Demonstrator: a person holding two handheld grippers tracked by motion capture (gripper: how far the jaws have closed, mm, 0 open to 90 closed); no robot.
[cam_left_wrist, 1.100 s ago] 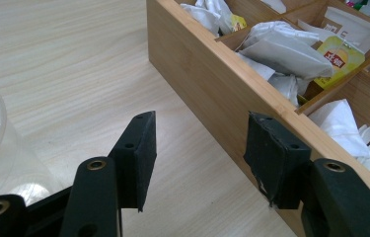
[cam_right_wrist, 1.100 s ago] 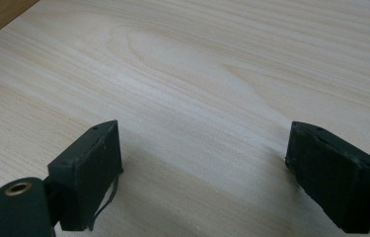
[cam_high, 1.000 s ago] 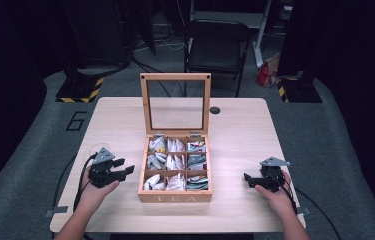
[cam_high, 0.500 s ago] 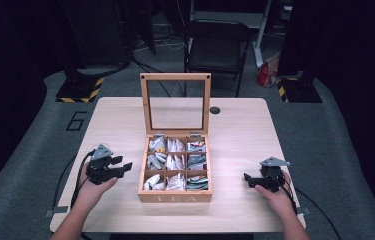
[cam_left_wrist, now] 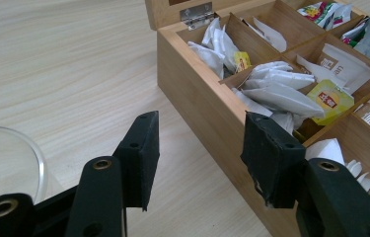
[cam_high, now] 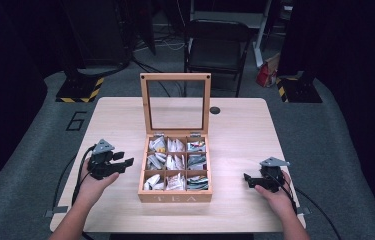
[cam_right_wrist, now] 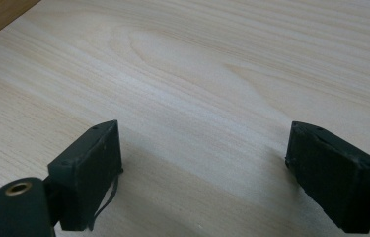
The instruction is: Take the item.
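Pale grained table [cam_high: 235, 125], square wooden tea box [cam_high: 175, 196]; both tongs [cam_high: 125, 162] [cam_high: 247, 178] released, empty.

We are looking at a lab or recording studio, not a home. The light wooden desk [cam_high: 235, 125] stands alone on a grey carpet [cam_high: 335, 150] with black curtains [cam_high: 355, 50] around it. On the floor we see stand bases with yellow-black hazard tape [cam_high: 81, 90], loose cables [cam_high: 150, 42], a number 6 [cam_high: 76, 121] and one black folding chair [cam_high: 216, 42].
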